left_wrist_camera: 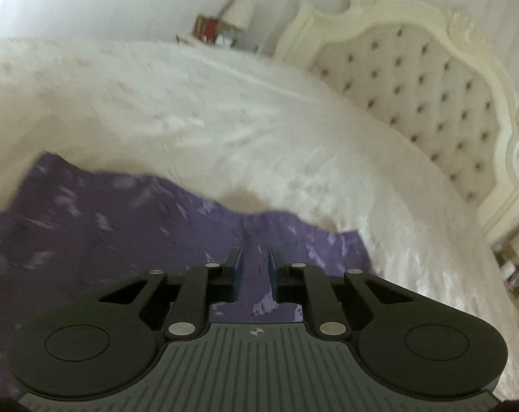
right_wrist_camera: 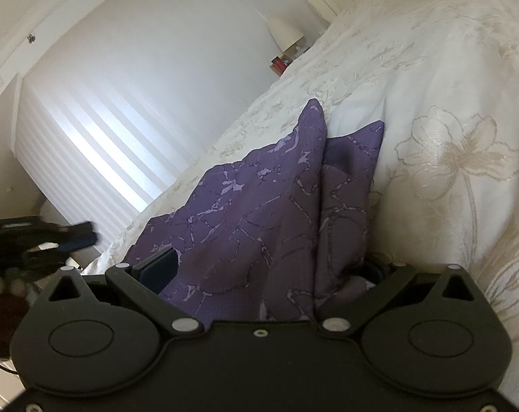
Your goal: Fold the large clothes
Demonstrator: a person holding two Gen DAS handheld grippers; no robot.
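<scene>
On the bed [right_wrist_camera: 448, 86], purple patterned cloth [right_wrist_camera: 259, 213] is bunched between the right gripper's [right_wrist_camera: 259, 271] widely spread jaws; the left gripper's [left_wrist_camera: 256, 267] jaws are narrowed over cloth, grip undeterminable.

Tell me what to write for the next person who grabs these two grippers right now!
Left gripper: jaws nearly closed with a narrow gap, over the purple cloth; nothing visibly pinched.
Right gripper: jaws wide, cloth bunched between them; I cannot tell whether it grips.
Cloth: rumpled on the white bedspread.
Done: no neat fold visible yet.
Left: probably spread it flat, then fold.
</scene>
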